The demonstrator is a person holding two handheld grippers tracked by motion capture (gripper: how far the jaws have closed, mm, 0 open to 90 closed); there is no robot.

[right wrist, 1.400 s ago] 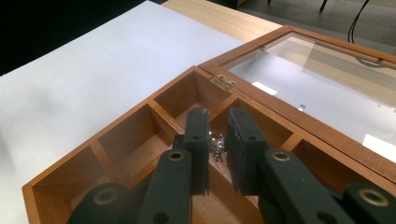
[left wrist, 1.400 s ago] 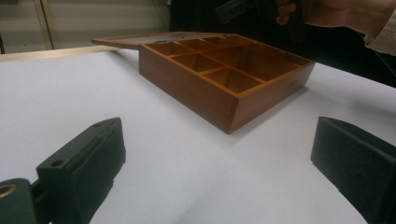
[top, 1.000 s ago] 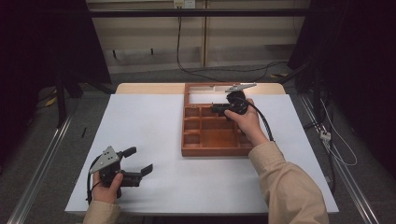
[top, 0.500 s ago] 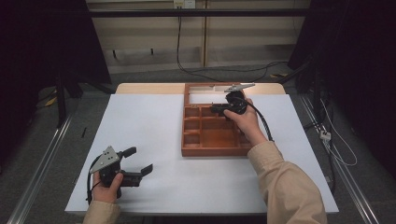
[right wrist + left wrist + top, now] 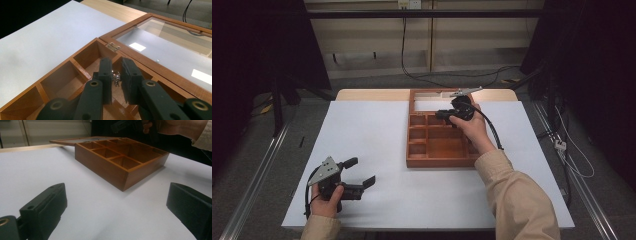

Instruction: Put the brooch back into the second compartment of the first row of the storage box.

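Observation:
A brown wooden box (image 5: 412, 162) with several compartments lies open at the table's back middle, its glass lid (image 5: 432, 97) folded back flat. My right gripper (image 5: 443, 114) hovers over the box's far compartments. In the right gripper view its jaws (image 5: 116, 62) stand almost together with a small silver trinket (image 5: 116, 79) in the narrow gap, above a far compartment beside the hinge of the lid (image 5: 170, 50). My left gripper (image 5: 362, 171) rests open on the table at the front left. Its jaws (image 5: 117, 195) are wide apart and point toward the box (image 5: 105, 170).
A white sheet (image 5: 377, 135) covers the table, with a bare wooden strip (image 5: 372, 94) along the far edge. The right forearm in a beige sleeve (image 5: 517, 200) crosses the table's front right. Cables lie on the floor behind the table.

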